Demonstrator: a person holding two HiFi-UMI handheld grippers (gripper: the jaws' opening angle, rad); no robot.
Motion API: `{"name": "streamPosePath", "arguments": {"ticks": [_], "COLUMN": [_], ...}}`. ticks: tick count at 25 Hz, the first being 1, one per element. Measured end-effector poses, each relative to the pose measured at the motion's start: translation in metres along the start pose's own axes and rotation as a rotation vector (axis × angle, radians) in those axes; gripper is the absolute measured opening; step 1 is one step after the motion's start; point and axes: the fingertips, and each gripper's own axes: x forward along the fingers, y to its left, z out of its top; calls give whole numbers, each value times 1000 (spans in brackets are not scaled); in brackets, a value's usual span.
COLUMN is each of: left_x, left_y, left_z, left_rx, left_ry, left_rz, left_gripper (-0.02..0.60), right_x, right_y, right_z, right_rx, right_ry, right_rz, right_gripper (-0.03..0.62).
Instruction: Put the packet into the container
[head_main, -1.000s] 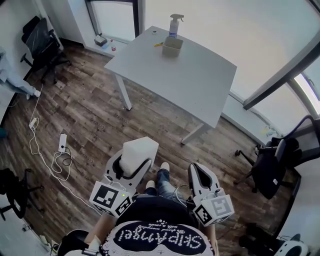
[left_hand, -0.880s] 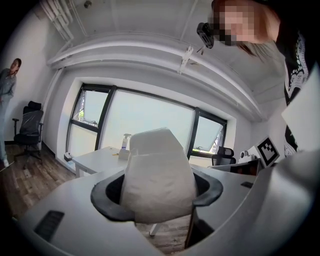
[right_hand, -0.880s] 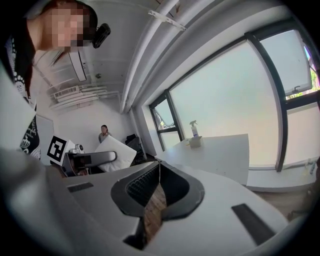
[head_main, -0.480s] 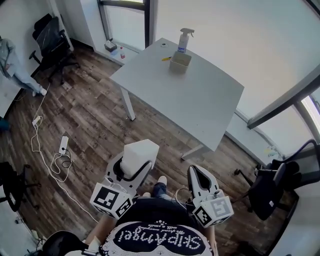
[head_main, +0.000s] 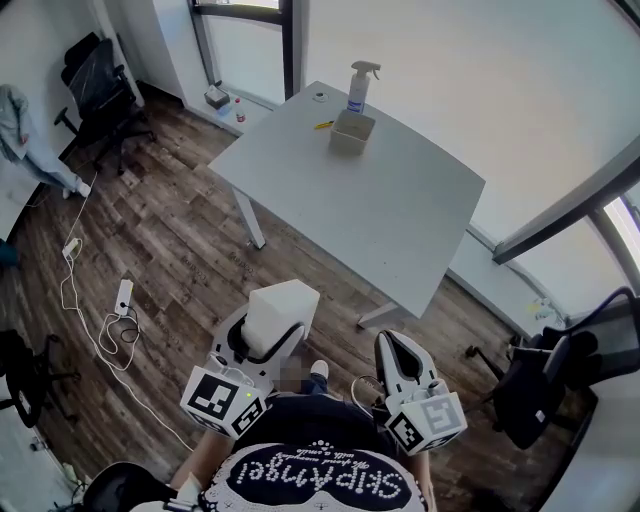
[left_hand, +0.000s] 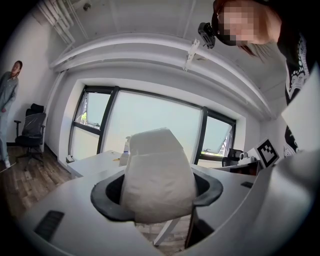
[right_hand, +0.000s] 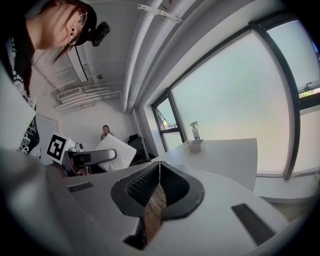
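Note:
A soft white packet (head_main: 279, 312) (left_hand: 157, 180) sits between the jaws of my left gripper (head_main: 262, 330), which is shut on it and held above the wood floor. Across in the right gripper view the same packet (right_hand: 113, 153) appears beside the left gripper. My right gripper (head_main: 400, 355) (right_hand: 159, 172) is shut and holds nothing. Far ahead, the small beige container (head_main: 351, 132) (right_hand: 195, 145) stands open-topped near the far end of the grey table (head_main: 380, 210), well away from both grippers.
A spray bottle (head_main: 357, 88) stands just behind the container, and a yellow pen (head_main: 322, 124) lies to its left. Black office chairs (head_main: 98, 95) (head_main: 560, 365) stand at far left and right. Cables and a power strip (head_main: 122, 297) lie on the floor at left.
The head view has shifted, so the table and container sit slightly nearer the frame's middle. Both grippers hold the same pose, the packet still in the left one.

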Motion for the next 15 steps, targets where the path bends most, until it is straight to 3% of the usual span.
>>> {"name": "streamPosePath", "arguments": {"ticks": [15], "left_x": [35], "left_y": [-2], "left_z": [1], "left_rx": [-8], "left_ry": [-7], "left_rz": [16], "left_gripper": [290], "right_x": [8], "right_y": [-37], "right_z": [4], "right_rx": [31], "right_ry": [14], "right_rz": [-4], "right_gripper": [15]}}
